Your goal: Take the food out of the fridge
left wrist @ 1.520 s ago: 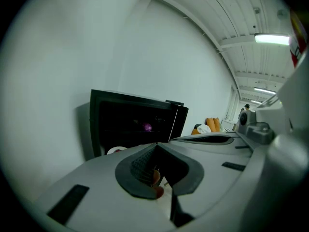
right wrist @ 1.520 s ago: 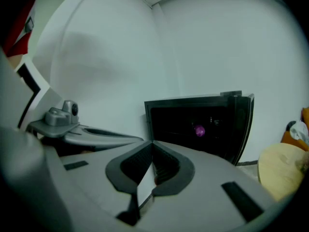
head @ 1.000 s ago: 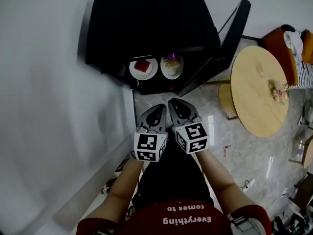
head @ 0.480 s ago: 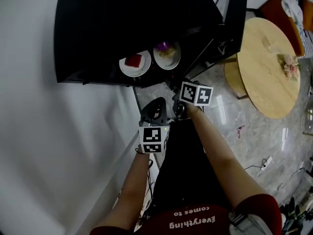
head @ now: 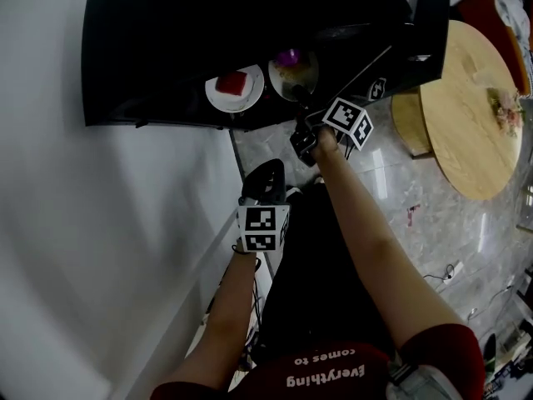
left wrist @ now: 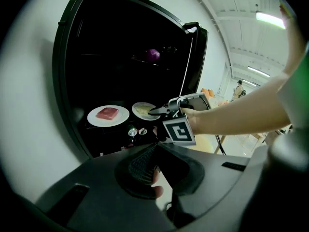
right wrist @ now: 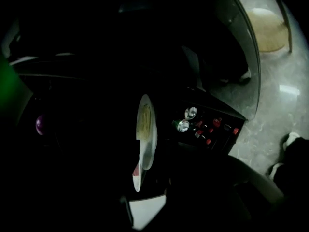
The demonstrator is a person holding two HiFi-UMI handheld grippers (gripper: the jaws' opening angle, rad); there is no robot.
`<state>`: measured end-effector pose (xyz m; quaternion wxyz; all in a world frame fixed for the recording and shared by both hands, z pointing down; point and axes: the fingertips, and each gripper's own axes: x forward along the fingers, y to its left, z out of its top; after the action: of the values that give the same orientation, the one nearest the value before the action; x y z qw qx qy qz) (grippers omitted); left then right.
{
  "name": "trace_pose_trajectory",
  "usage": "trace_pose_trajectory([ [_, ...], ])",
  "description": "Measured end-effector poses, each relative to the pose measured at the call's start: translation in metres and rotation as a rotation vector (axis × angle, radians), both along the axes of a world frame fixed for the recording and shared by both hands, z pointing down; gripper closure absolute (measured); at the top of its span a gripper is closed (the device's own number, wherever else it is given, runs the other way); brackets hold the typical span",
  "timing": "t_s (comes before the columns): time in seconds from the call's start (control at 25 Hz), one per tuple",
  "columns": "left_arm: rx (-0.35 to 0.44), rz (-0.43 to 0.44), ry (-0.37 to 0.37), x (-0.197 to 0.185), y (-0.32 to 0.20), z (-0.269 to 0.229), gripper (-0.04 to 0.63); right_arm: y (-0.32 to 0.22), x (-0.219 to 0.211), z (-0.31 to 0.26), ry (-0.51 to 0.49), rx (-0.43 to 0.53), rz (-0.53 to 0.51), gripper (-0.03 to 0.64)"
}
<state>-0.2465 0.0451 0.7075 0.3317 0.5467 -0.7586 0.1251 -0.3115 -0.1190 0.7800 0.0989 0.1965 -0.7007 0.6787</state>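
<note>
The black fridge stands open. On its shelf a white plate with a red slab of meat sits left of a white plate of yellowish food. A purple round thing lies on a higher shelf. My right gripper reaches into the fridge, rolled on its side. Its jaws have opened within the last second and stand open, tips at the near rim of the plate of yellowish food. My left gripper hangs back in front of the fridge, shut and holding nothing.
The fridge door swings out to the right, close beside my right arm. Small cans stand on a lower ledge below the plates. A round wooden table and a stool stand at the right on the tiled floor.
My right gripper has gone forward and down from beside the left one to the fridge shelf, rolling onto its side. The left gripper has sunk a little and stays back.
</note>
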Motion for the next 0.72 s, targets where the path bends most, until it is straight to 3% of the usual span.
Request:
trace_pose_trajectory([
  [0.04, -0.006, -0.004, 0.005, 0.001, 0.003, 0.002, 0.594, 0.0, -0.002, 0.001, -0.022, -0.027, 0.012, 0.458],
  [0.08, -0.011, -0.006, 0.008, 0.001, 0.007, 0.004, 0.594, 0.0, -0.003, 0.002, -0.039, -0.054, 0.022, 0.542],
  [0.12, -0.017, -0.007, 0.011, 0.002, 0.01, 0.005, 0.594, 0.0, -0.003, 0.002, -0.056, -0.078, 0.032, 0.568],
  [0.48, -0.027, -0.01, 0.009, -0.003, 0.012, 0.003, 0.594, 0.017, 0.015, 0.002, -0.171, -0.186, 0.044, 0.574],
  [0.72, -0.008, -0.014, 0.002, -0.007, -0.001, -0.006, 0.594, 0.039, 0.045, -0.004, -0.173, -0.164, -0.017, 0.574],
])
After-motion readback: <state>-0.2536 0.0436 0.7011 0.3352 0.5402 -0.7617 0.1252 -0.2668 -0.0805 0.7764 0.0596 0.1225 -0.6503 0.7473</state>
